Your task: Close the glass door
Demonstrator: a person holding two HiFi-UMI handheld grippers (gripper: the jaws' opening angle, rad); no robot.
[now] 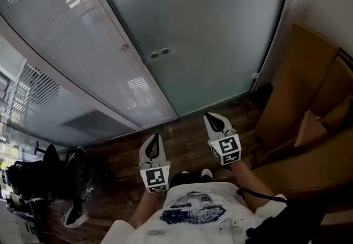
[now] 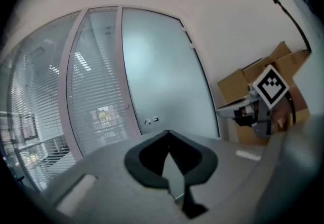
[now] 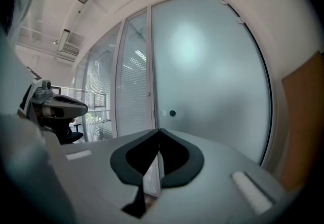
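The person's white shirt (image 1: pixel 193 210) fills the bottom of the head view, with the two grippers held out just beyond it over the dark wood floor (image 1: pixel 182 138). The left gripper (image 1: pixel 154 139) has its jaws together on nothing, and so does the right gripper (image 1: pixel 213 118). Both point towards the frosted glass door (image 1: pixel 209 33), which stands ahead, apart from both tips, beside a glazed panel with blinds (image 1: pixel 71 44). It looks near flush with its frame (whether it has fully seated cannot be told). The pane's only fittings are two small round knobs (image 1: pixel 160 52). If a final push is needed, hard closed tips could skid on the smooth glass or knock it sharply, and the cardboard boxes (image 1: pixel 309 105) at the right crowd that side.
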